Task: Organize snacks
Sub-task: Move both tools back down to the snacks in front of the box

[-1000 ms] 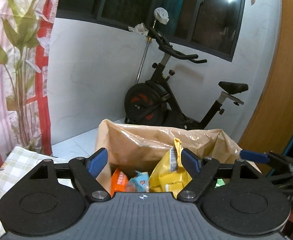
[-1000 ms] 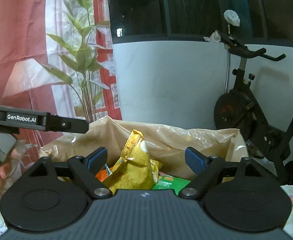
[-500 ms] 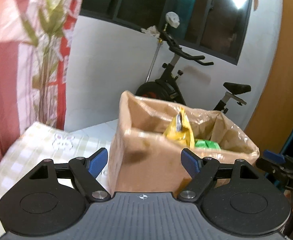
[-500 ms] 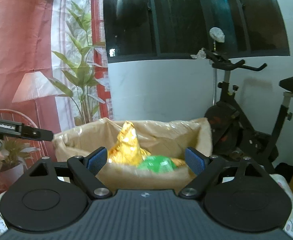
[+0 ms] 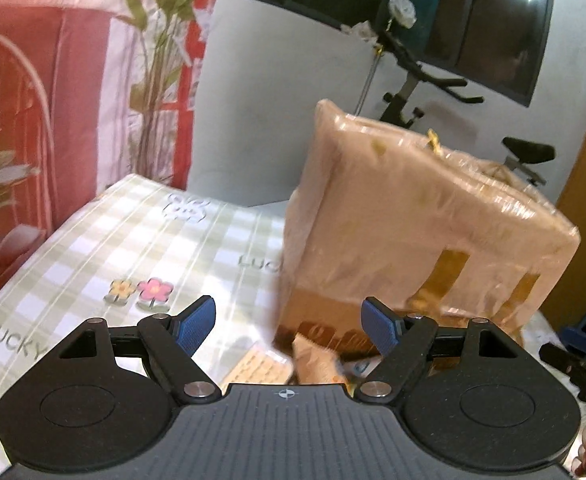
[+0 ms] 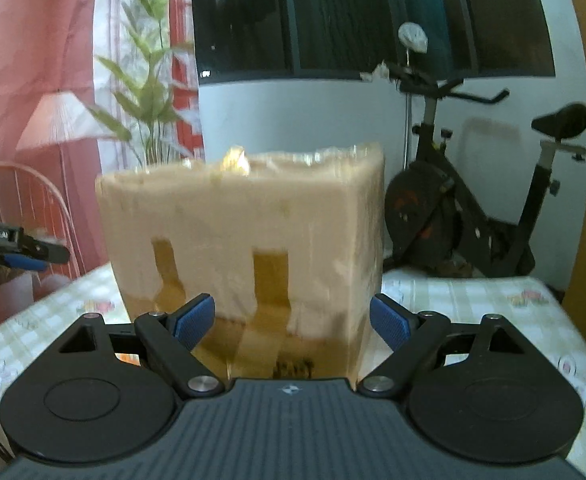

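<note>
A tape-wrapped cardboard box [image 6: 249, 240] of snacks stands on my checked tablecloth [image 5: 141, 240], a yellow packet [image 6: 235, 162] peeking over its rim. The crinkly bags should crush easily, so I would pinch a sealed top edge. My left gripper [image 5: 289, 326] and right gripper [image 6: 291, 320] both gape wide, empty.

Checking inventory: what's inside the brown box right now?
Only a yellow snack bag tip pokes above the box rim. Everything else inside is hidden by its walls.

The tablecloth [image 5: 93, 248] reads "LUCKY"; the other gripper's label is blurred.
</note>
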Demonstrator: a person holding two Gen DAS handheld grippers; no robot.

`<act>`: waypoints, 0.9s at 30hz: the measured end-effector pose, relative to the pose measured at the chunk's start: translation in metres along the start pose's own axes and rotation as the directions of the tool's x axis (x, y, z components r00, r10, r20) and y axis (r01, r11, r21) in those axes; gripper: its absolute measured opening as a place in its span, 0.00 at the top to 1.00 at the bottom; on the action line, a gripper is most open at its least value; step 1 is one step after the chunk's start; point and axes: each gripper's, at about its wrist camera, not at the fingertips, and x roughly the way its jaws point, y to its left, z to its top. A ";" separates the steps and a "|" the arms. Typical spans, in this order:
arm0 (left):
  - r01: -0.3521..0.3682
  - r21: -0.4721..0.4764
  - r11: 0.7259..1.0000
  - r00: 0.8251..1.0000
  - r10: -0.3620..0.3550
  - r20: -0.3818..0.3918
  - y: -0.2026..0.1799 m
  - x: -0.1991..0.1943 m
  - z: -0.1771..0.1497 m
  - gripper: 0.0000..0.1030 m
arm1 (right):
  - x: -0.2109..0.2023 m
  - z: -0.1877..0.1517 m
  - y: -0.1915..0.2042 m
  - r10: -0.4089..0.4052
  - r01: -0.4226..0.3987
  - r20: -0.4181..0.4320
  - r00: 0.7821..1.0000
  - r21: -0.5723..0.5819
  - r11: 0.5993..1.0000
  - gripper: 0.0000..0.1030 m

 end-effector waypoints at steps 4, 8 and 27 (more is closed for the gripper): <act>-0.018 -0.011 1.000 1.000 0.018 -0.022 0.004 0.003 -0.009 0.21 | 0.014 -0.022 0.000 0.003 -0.003 -0.072 0.997 -0.001 1.000 0.16; -0.024 -0.010 1.000 0.999 0.024 -0.038 0.004 0.006 -0.015 0.21 | 0.030 -0.042 -0.004 0.005 0.000 -0.165 0.986 0.032 0.999 0.07; -0.023 -0.011 1.000 0.996 0.022 -0.090 0.003 0.016 -0.033 0.21 | 0.086 -0.071 0.013 -0.077 0.058 -0.377 0.923 -0.061 0.996 0.06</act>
